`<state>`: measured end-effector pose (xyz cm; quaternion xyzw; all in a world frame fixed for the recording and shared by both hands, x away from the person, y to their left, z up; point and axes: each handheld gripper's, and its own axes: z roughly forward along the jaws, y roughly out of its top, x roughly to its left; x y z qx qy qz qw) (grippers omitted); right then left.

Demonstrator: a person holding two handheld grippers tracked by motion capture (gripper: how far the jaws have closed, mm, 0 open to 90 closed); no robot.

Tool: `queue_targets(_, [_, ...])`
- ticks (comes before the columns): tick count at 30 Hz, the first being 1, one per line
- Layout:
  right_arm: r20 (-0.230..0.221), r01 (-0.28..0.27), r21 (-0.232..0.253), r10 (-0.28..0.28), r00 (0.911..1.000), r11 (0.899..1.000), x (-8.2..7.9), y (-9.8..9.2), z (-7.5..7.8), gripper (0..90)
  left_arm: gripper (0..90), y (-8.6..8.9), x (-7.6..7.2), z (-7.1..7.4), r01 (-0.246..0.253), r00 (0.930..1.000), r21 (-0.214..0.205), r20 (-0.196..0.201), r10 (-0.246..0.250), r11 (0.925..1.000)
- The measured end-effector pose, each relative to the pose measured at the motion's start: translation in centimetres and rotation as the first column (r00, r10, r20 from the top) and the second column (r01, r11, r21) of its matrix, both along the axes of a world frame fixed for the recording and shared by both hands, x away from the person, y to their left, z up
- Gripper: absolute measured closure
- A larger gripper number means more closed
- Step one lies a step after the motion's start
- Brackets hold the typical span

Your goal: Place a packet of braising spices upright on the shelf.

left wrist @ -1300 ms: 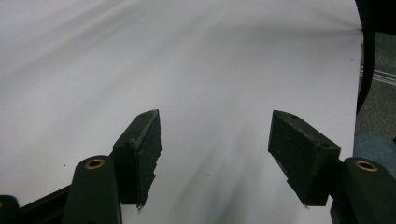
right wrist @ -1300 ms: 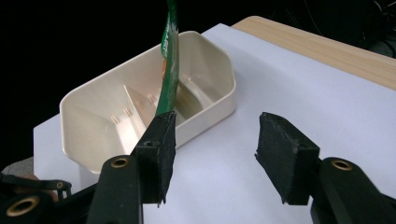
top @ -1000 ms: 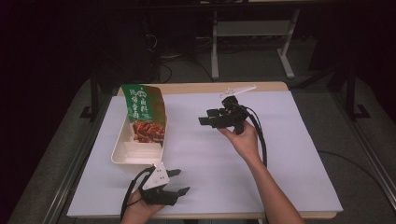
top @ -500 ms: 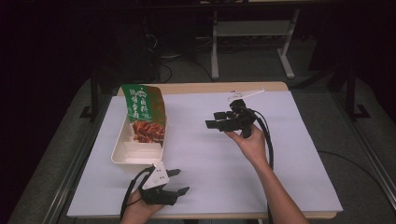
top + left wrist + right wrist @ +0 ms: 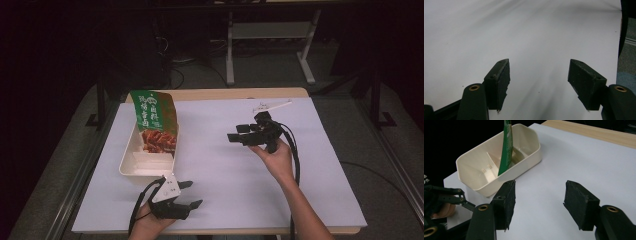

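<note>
Since the earlier frame the right gripper (image 5: 234, 134) has drawn back from the tray (image 5: 131, 167), jaws apart and empty, while the left gripper (image 5: 192, 194) rests open near the table (image 5: 240, 165) edge, the green packet (image 5: 156, 121) standing in the tray.

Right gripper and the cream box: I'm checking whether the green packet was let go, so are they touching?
Apart. The right gripper view shows its open jaws empty, with bare white table between them and the cream box.
</note>
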<state>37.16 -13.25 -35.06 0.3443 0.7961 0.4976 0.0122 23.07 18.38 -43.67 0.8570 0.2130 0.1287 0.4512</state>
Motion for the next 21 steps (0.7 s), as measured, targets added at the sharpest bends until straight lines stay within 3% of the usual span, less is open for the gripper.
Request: queue_targets(21, [-0.028, 0.021, 0.008, -0.021, 0.9994, 1.000, -2.1, -3.1, -1.5, 39.2, 31.5, -0.1, 0.0, -0.1, -0.007, 1.0000, 0.005, 0.003, 0.007, 1.0000])
